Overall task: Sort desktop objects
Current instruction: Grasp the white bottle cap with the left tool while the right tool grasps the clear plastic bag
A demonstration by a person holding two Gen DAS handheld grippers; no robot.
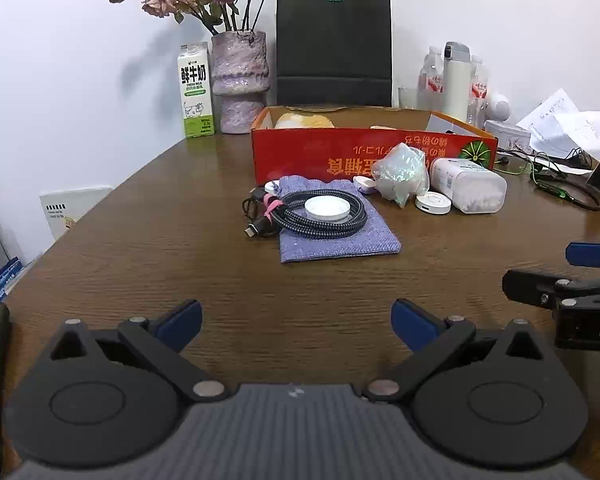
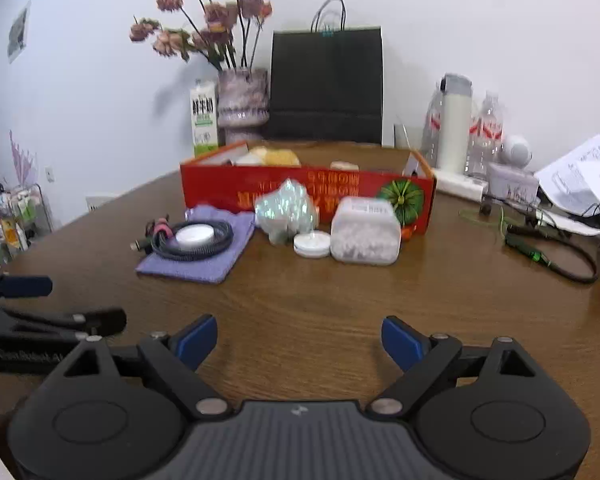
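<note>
A red cardboard box (image 1: 300, 152) (image 2: 220, 192) stands open at mid-table. In front of it lies a purple cloth pouch (image 1: 340, 236) (image 2: 204, 260) with a coiled black cable (image 1: 320, 220) (image 2: 220, 240) and a white round lid (image 1: 327, 208) (image 2: 194, 236) on top. To the right lie a crumpled clear bag (image 1: 402, 174) (image 2: 286, 210), a small white disc (image 1: 433, 203) (image 2: 311, 244) and a translucent jar on its side (image 1: 470, 184) (image 2: 366, 236). My left gripper (image 1: 296, 324) and right gripper (image 2: 299, 340) hover open and empty over bare table, well short of these.
A milk carton (image 1: 195, 90), a vase of dried roses (image 1: 240, 80) and a black paper bag (image 1: 334, 50) stand by the wall. Bottles, a white flask (image 1: 456, 80), papers and green and black cables (image 2: 552, 252) crowd the right side. The right gripper's fingers (image 1: 532, 284) show at the left view's right edge.
</note>
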